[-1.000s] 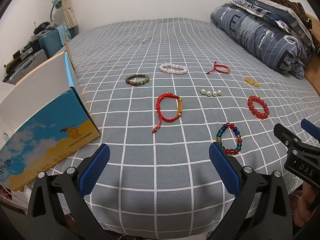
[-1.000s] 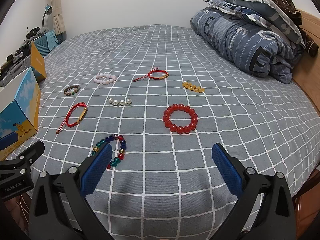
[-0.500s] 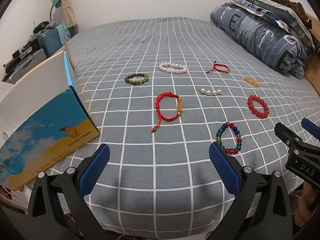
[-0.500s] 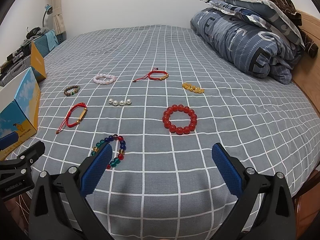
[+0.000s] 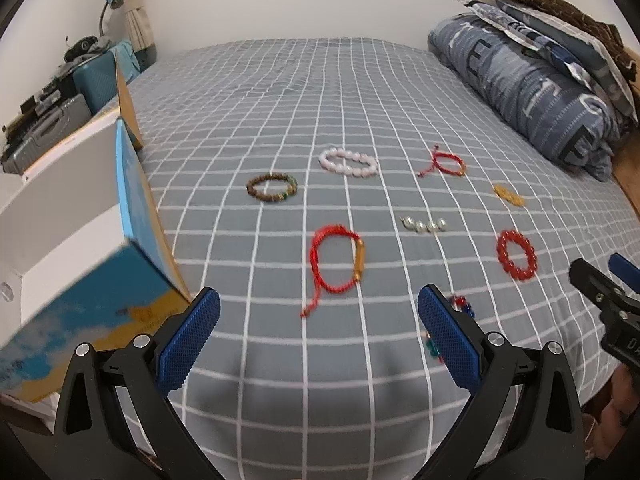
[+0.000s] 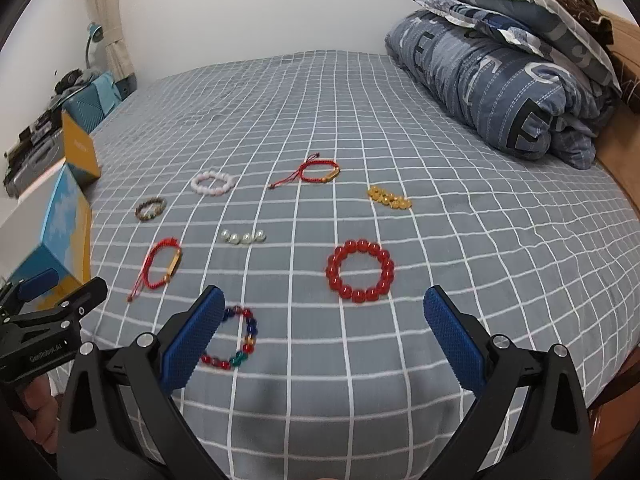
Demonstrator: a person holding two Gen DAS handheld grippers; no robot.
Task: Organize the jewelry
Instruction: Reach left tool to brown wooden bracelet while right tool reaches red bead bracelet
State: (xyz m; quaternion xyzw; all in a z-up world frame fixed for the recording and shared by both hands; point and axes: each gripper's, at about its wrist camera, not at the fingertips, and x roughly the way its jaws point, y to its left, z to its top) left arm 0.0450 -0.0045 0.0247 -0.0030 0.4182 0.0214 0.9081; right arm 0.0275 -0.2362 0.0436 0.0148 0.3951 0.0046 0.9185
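Several bracelets lie on the grey checked bed. A red cord bracelet with a gold tube (image 5: 337,261) lies just ahead of my open, empty left gripper (image 5: 318,338). A red bead bracelet (image 6: 359,270) lies ahead of my open, empty right gripper (image 6: 323,336). A multicolour bead bracelet (image 6: 236,340) is partly hidden by the right gripper's left finger. Farther off lie a brown bead bracelet (image 5: 272,187), a white bead bracelet (image 5: 348,162), a second red cord bracelet (image 5: 446,163), pearls (image 5: 425,224) and yellow beads (image 5: 508,196).
An open blue and yellow cardboard box (image 5: 76,240) stands at the bed's left edge. Folded quilts and pillows (image 6: 508,64) are stacked at the back right. Suitcases (image 5: 60,116) stand beyond the box. The right gripper shows in the left wrist view (image 5: 604,300).
Both grippers have moved forward over the bed toward the bracelets. The left one now nears the red cord bracelet and covers part of the multicolour one. Both stay open.
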